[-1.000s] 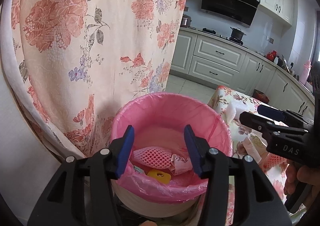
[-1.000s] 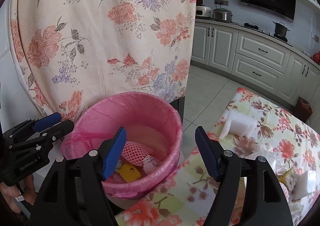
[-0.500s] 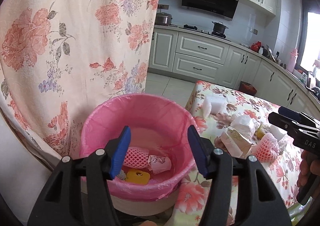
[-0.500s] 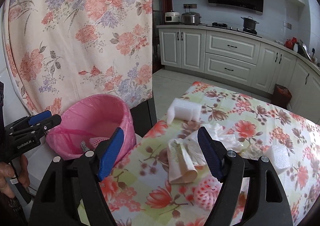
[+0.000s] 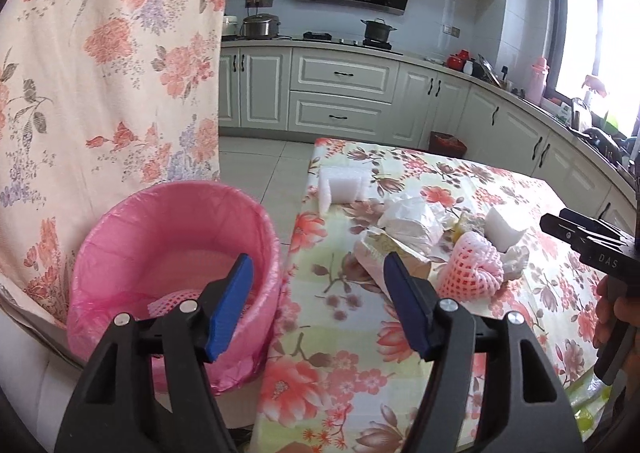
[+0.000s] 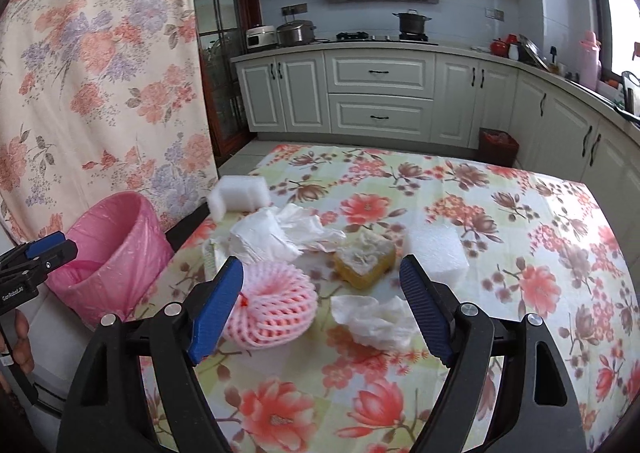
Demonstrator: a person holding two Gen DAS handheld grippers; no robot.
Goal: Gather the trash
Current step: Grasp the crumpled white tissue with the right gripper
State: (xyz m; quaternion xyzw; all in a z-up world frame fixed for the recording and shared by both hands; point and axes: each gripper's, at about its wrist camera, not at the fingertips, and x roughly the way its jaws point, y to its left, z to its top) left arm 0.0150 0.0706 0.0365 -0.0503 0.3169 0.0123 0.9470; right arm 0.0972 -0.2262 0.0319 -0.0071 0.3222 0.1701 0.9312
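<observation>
left tongs: released, empty, jaws just widening | right tongs: released, empty, widening above net | bin beside surface

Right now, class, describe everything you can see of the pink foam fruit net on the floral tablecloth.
The pink foam fruit net is a soft mesh sleeve of open diamond holes, scrunched into a rounded, ring-like bundle with a hollow in the middle. It looks light and spongy. It lies on the floral tablecloth near the table edge closest to the pink-lined bin, beside crumpled white paper. The right gripper hangs open near it; from the pictures its fingers do not press it.
</observation>
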